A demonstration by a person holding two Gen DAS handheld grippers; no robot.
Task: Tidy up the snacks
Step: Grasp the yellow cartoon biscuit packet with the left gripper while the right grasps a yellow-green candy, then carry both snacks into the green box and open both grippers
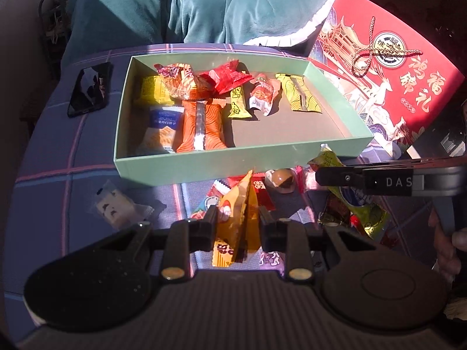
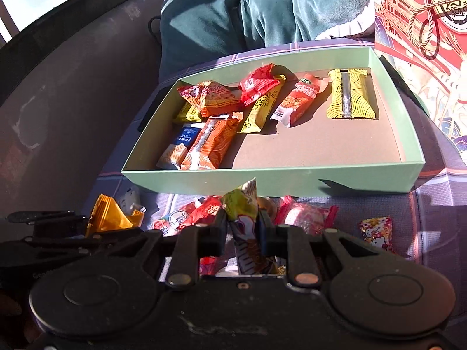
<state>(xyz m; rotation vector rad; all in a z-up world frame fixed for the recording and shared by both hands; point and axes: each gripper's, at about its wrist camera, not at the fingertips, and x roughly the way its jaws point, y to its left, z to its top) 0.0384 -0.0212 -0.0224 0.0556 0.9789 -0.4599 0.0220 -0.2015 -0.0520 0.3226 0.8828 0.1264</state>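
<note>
Left tool [image 1: 238,223] tilts downward, clamped on an orange-yellow snack packet [image 1: 238,227] at lower centre. Right tool [image 2: 243,227] likewise grips a green-yellow packet [image 2: 242,204]. The green box [image 1: 204,169], holding several snacks, lies above in both frames. Loose snacks [image 2: 306,214] crowd the checked surface [image 1: 58,192] between; a phone [image 1: 90,89], possibly, sits upper left.

A box [image 1: 163,172] sits mid-table [image 1: 58,180] holding packets [image 1: 201,128]; a phone [image 1: 89,89] lies left, a lid [image 1: 408,87] right, loose snacks [image 2: 306,214] before it.
</note>
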